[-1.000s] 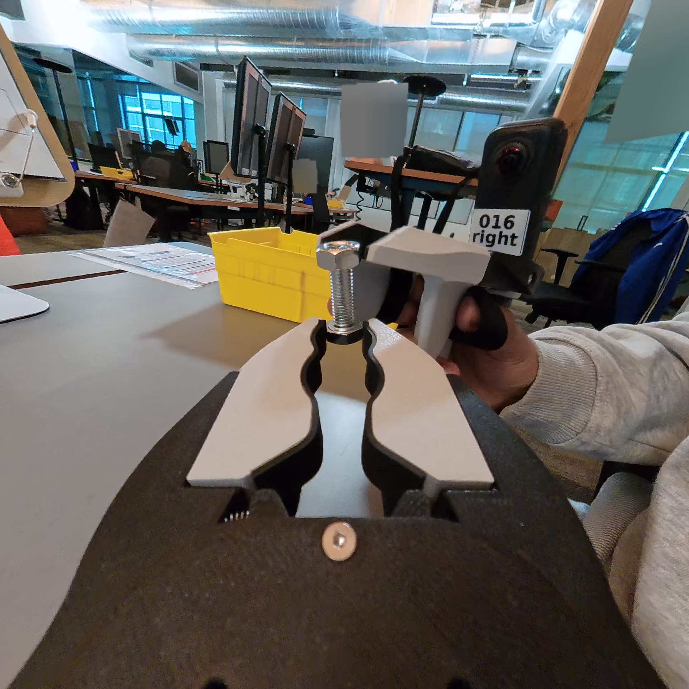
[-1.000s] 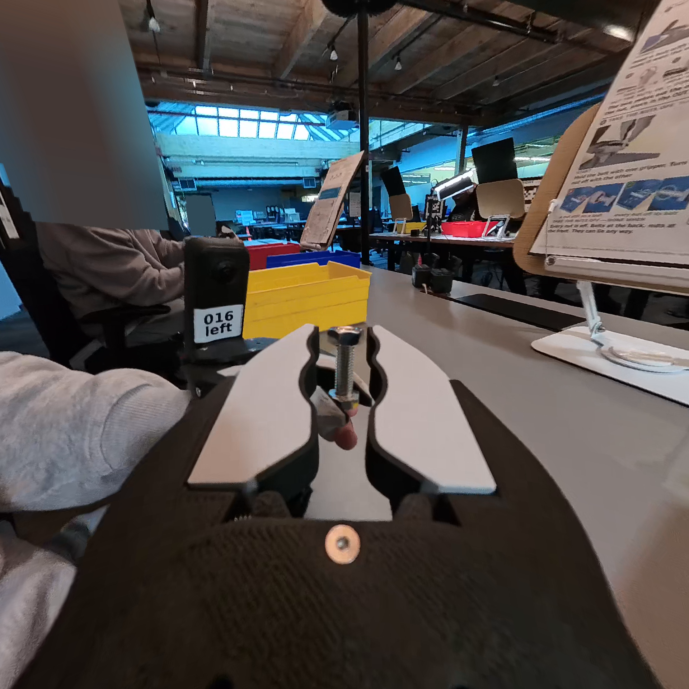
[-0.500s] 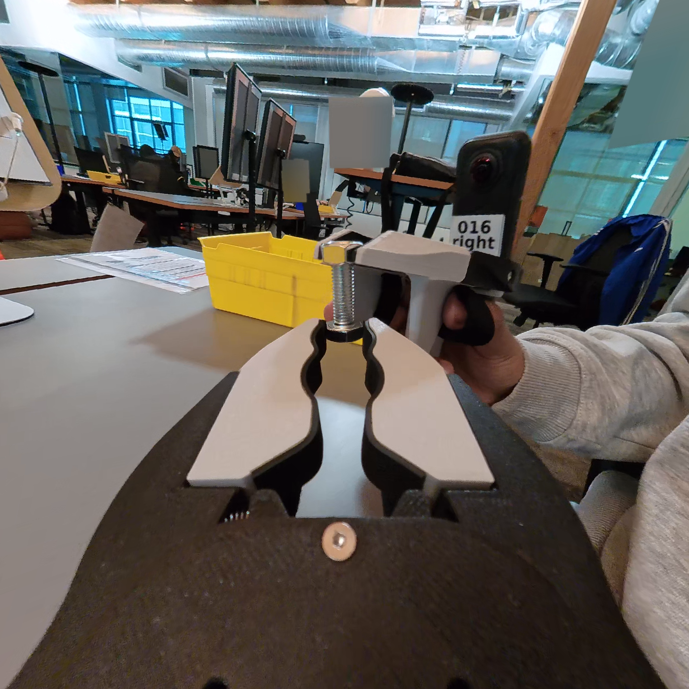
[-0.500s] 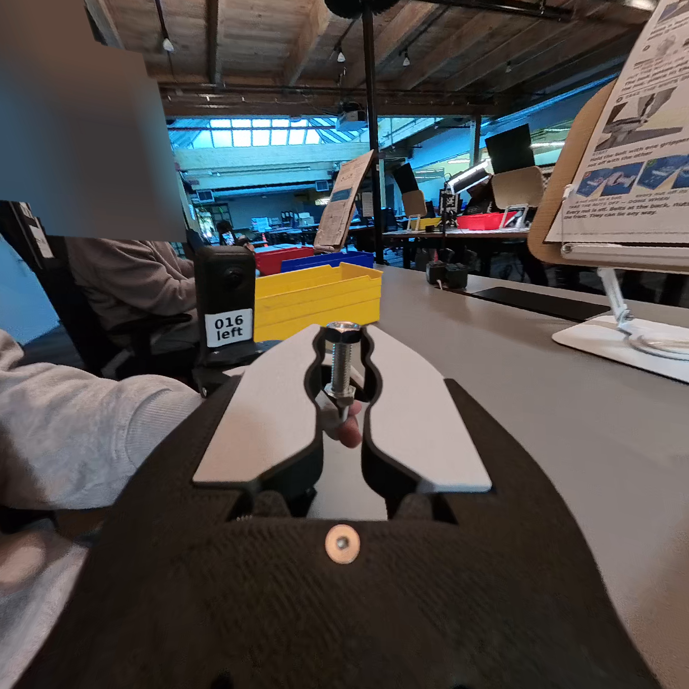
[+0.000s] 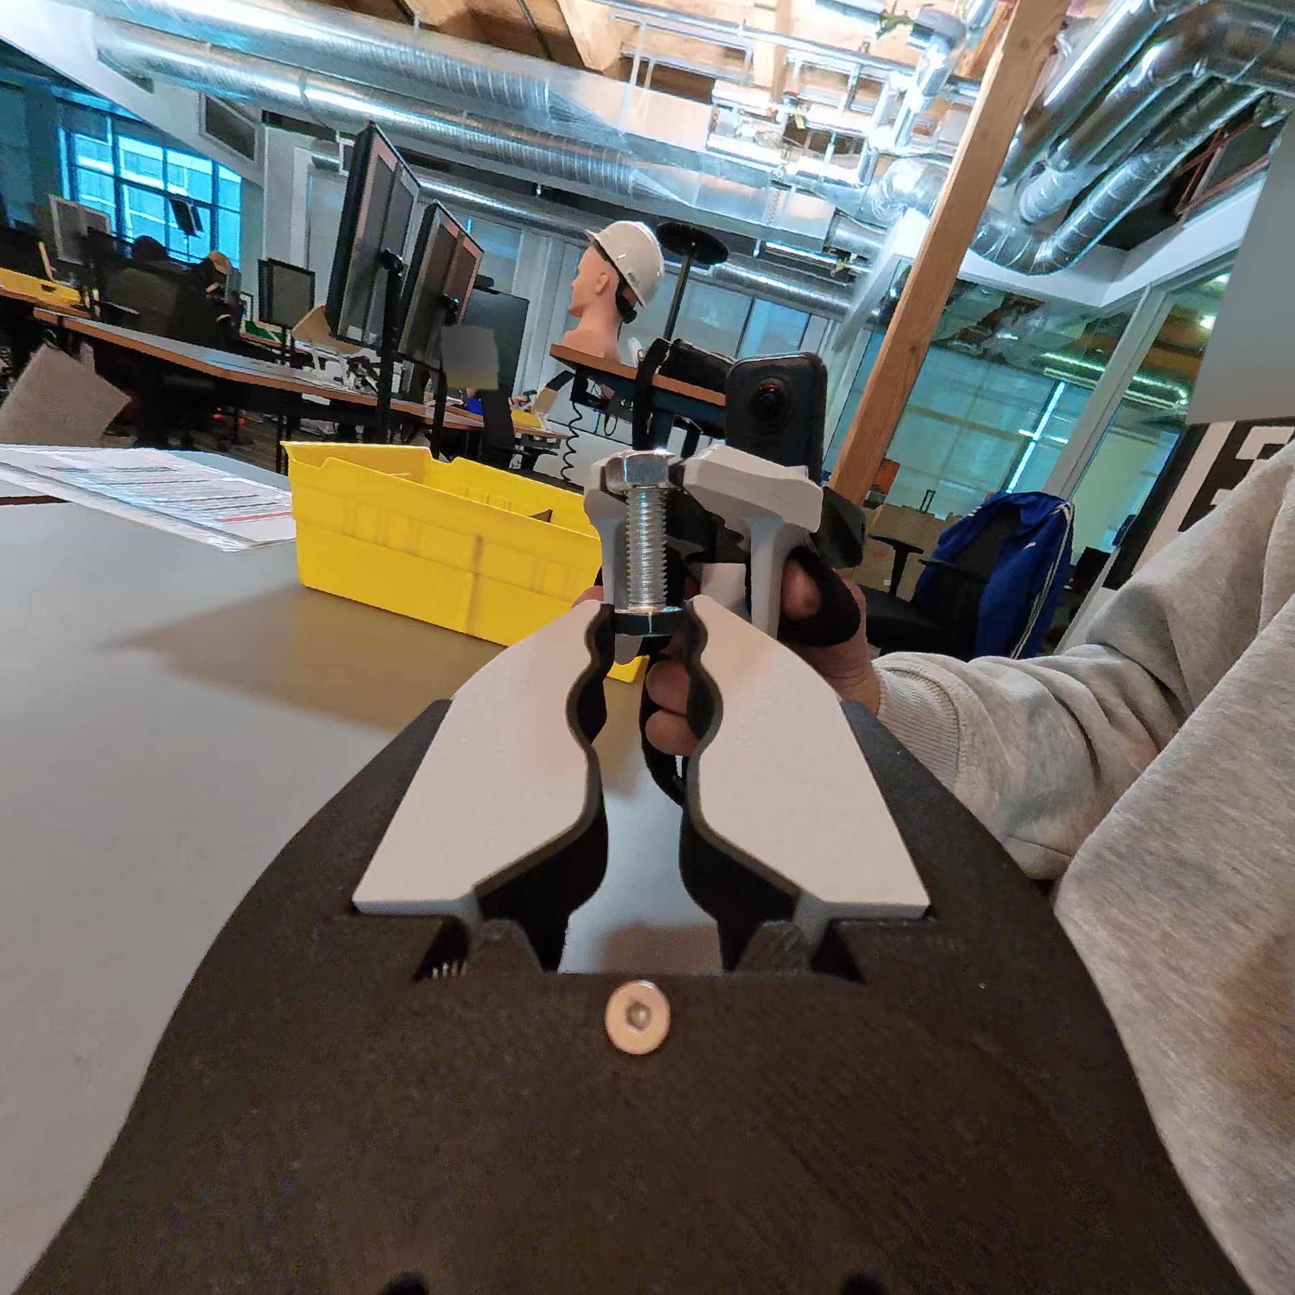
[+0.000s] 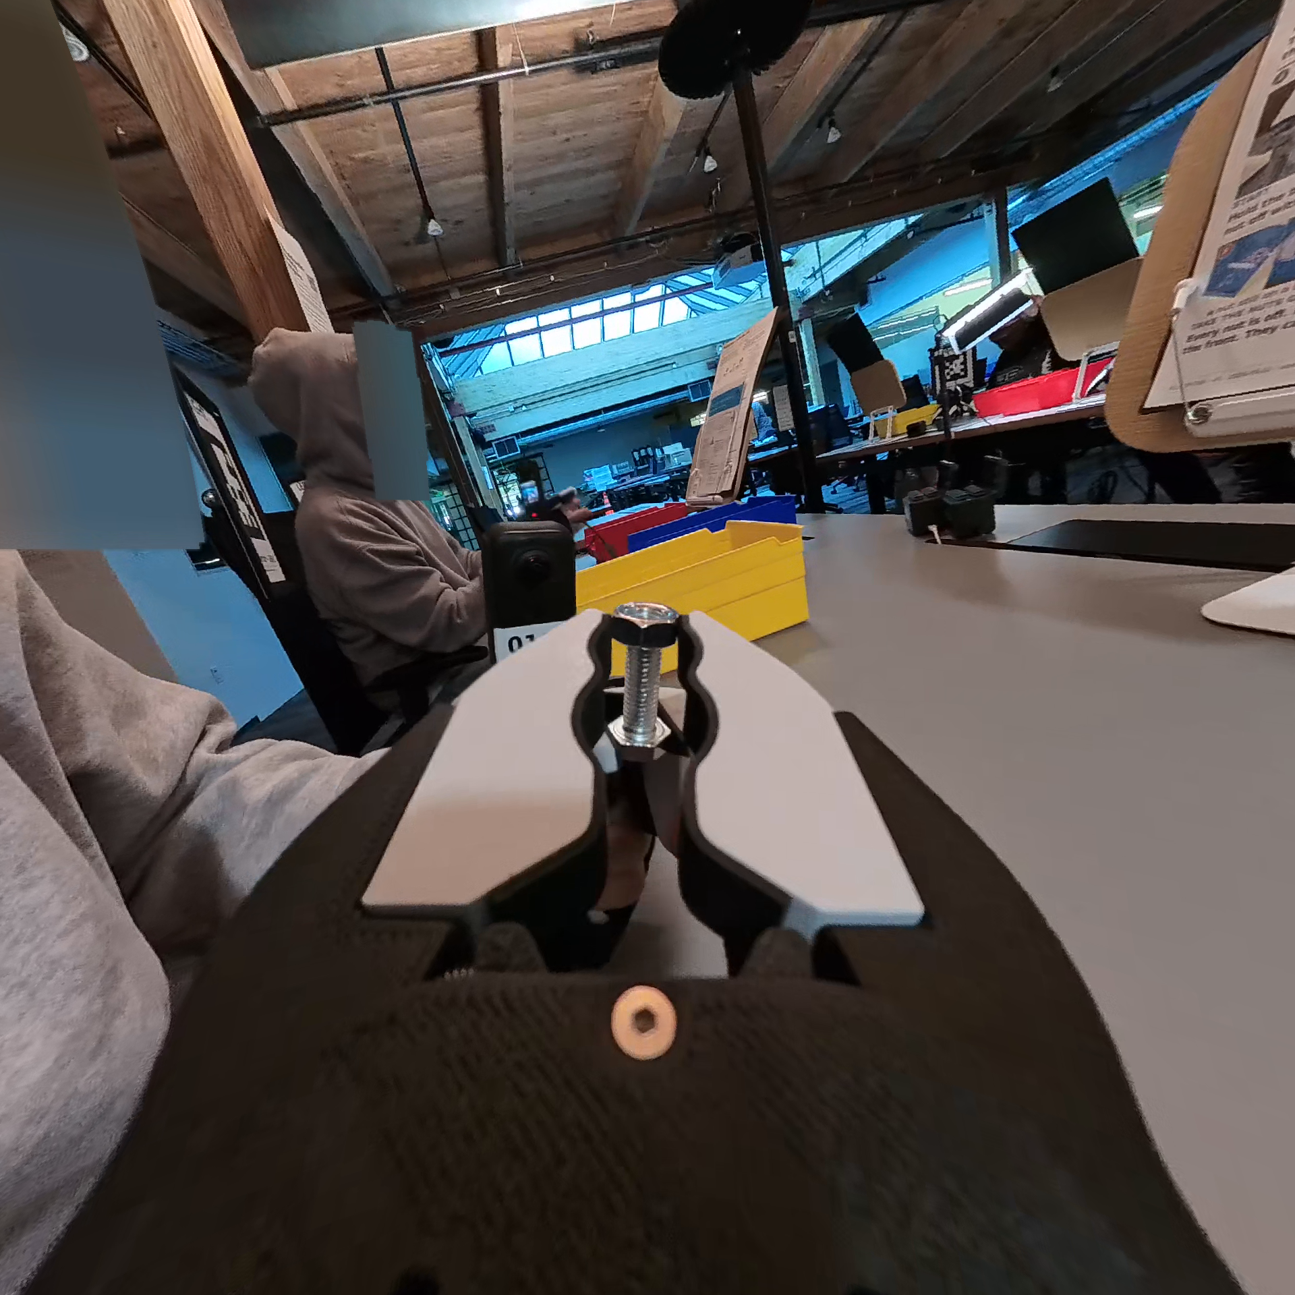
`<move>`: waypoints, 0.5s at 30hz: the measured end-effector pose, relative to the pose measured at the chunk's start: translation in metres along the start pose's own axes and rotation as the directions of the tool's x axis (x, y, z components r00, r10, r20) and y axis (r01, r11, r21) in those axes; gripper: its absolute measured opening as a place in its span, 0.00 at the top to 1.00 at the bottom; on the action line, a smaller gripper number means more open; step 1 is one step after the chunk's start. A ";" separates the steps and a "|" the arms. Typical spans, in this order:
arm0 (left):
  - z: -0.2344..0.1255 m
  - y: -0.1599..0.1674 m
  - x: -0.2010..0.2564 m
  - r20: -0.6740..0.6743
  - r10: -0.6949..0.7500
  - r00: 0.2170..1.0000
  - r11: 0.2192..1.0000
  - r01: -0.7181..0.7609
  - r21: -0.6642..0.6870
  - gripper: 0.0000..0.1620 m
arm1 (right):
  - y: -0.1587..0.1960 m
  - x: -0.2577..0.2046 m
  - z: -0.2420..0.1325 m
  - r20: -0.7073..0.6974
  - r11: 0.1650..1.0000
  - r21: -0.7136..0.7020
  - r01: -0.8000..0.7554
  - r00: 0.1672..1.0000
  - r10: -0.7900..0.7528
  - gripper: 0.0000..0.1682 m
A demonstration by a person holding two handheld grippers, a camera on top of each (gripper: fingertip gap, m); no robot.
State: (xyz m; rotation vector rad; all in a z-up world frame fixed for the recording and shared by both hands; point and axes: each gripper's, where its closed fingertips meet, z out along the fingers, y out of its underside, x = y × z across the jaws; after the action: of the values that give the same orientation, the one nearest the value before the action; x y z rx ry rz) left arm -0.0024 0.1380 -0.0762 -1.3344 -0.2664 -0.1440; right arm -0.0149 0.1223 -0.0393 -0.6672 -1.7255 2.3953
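While both views tilt up since a second ago:
left gripper point(image 5: 648, 624): clamps nut point(image 5: 649, 621)
right gripper point(image 6: 645, 624): grips bolt point(image 6: 642, 683) head, unchanged
yellow bin point(image 5: 448, 539): 10 o'clock

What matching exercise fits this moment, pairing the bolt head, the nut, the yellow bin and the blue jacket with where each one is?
Things:
1. bolt head
2. nut
3. yellow bin
4. blue jacket

Places:
A. off the table, to the right in the left wrist view
B. clamped in the left hand-held gripper
C. resting on the grey table
D. clamped in the right hand-held gripper

Pairs: 1-D, 2-B, 3-C, 4-A
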 end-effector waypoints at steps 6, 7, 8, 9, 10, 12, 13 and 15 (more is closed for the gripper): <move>-0.001 0.000 -0.004 0.030 0.018 0.999 1.000 -0.018 0.005 0.88 | 0.000 0.004 0.000 -0.022 1.000 0.012 -0.006 1.000 0.007 0.86; -0.001 -0.001 -0.005 0.031 0.018 0.999 1.000 -0.018 0.008 0.88 | 0.000 0.005 0.000 -0.026 1.000 0.011 -0.005 1.000 0.006 0.87; -0.002 -0.001 -0.005 0.032 0.018 0.999 1.000 -0.018 0.011 0.88 | 0.000 0.005 0.000 -0.030 1.000 0.009 -0.005 1.000 0.005 0.87; -0.002 -0.001 -0.005 0.035 0.018 0.999 1.000 -0.019 0.012 0.88 | 0.000 0.006 0.000 -0.035 1.000 0.010 -0.005 0.999 0.005 0.87; -0.002 -0.002 -0.006 0.036 0.017 0.999 1.000 -0.018 0.014 0.88 | 0.000 0.006 0.000 -0.038 1.000 0.011 -0.003 0.999 0.004 0.87; -0.002 -0.002 -0.006 0.039 0.016 0.999 1.000 -0.016 0.018 0.88 | -0.001 0.007 -0.001 -0.043 1.000 0.013 -0.001 0.999 0.001 0.87; -0.002 -0.003 -0.007 0.045 0.020 0.999 1.000 -0.021 0.022 0.88 | -0.001 0.008 -0.001 -0.046 1.000 0.015 0.001 0.999 0.000 0.87; -0.003 -0.004 -0.008 0.051 0.026 0.998 0.999 -0.027 0.027 0.88 | -0.002 0.009 -0.002 -0.053 1.000 0.020 0.001 0.999 0.000 0.87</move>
State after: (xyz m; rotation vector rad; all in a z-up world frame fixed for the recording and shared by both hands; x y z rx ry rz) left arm -0.0104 0.1337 -0.0750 -1.3144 -0.2922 -0.0838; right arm -0.0224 0.1276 -0.0400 -0.7212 -1.6782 2.3688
